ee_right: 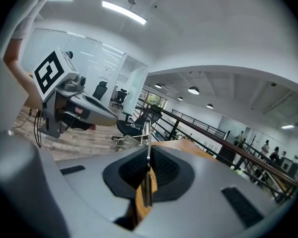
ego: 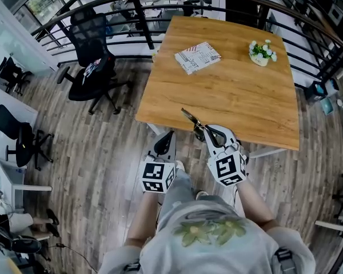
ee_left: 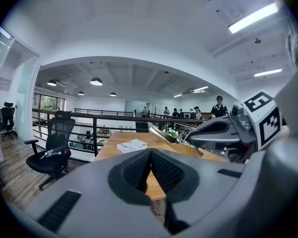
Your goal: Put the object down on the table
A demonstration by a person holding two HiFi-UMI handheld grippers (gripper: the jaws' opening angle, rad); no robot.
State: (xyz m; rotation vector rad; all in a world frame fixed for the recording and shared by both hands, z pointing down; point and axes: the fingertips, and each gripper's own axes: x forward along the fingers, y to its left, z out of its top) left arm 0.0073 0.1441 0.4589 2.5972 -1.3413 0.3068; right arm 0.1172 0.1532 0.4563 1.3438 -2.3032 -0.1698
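**Status: tool held in the right tongs, not yet set down**

**1. Progress**
The task is not complete. The thin metal tool [ego: 188, 117] is clamped in my right tongs [ego: 204, 132]. As far as the head view shows, no part of it rests on the table [ego: 228, 96]. I judge the carry to the table to be nearly done. The tool's tip reaches over the near edge of the table, while the right tongs sit at that edge. Remaining steps:
- bring the tool further over the wood
- lower it until it lies flat
- part the jaws
- withdraw

**2. State of the tongs**
- Right tongs: the jaws are closed tight on the tool. The right gripper view shows it edge-on between the pads, running up and away from them.
- Left tongs [ego: 166, 137]: the jaws are together with nothing between them. The left gripper view shows only the table beyond the pads.

**3. Position of the tool**
The tool projects forward from the right jaws and slants toward my left. Its free end lies ahead of the gap between the 2 tongs. The left tongs are just beside the right tongs, short of the table edge and apart from the tool. A booklet [ego: 197, 57] and a small flower pot [ego: 262, 53] sit at the far end of the table, well apart from the tool. The near half of the wood is bare, so I expect room to set the tool down.
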